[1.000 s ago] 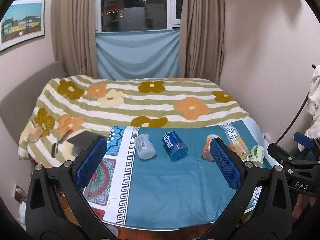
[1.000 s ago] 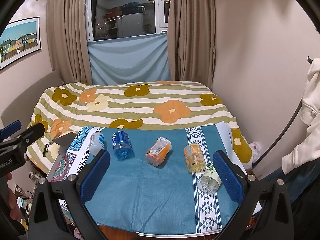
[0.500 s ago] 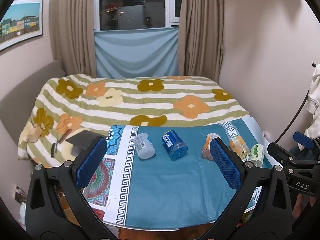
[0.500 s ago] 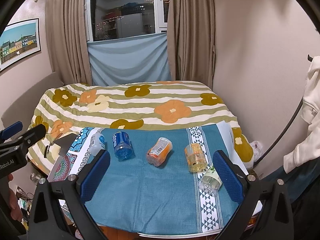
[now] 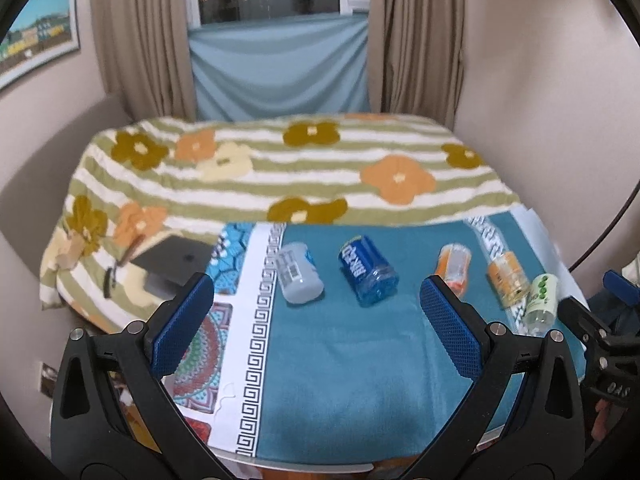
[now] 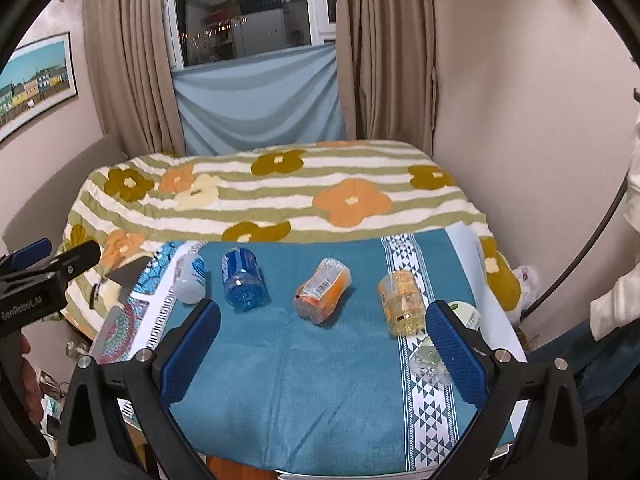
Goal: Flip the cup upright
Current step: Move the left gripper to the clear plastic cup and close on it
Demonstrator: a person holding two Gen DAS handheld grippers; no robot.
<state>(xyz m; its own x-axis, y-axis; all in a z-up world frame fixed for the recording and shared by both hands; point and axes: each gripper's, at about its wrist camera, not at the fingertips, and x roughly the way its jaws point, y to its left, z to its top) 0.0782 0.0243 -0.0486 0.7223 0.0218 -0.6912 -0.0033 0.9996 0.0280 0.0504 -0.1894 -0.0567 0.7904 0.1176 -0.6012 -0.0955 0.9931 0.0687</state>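
Observation:
Several plastic cups lie on their sides in a row on the teal cloth (image 5: 352, 364): a white one (image 5: 298, 277), a blue one (image 5: 367, 271), an orange one (image 5: 453, 265), a yellow-orange one (image 5: 506, 278) and a green-dotted one (image 5: 541, 298). The right wrist view shows them too: white cup (image 6: 191, 277), blue cup (image 6: 242, 279), orange cup (image 6: 323, 294), yellow-orange cup (image 6: 401, 302), green-dotted cup (image 6: 434, 354). My left gripper (image 5: 316, 320) is open and empty, short of the white and blue cups. My right gripper (image 6: 322, 342) is open and empty, short of the orange cup.
A bed with a flowered striped blanket (image 5: 280, 176) lies behind the cloth-covered table. A dark laptop (image 5: 172, 260) rests on the blanket at the left. Walls stand at both sides, curtains and a window behind. The table's front edge (image 6: 360, 474) is near.
Both grippers have moved slightly forward and lower toward the table; the cups look larger. Nothing was grasped and the cups have not moved.

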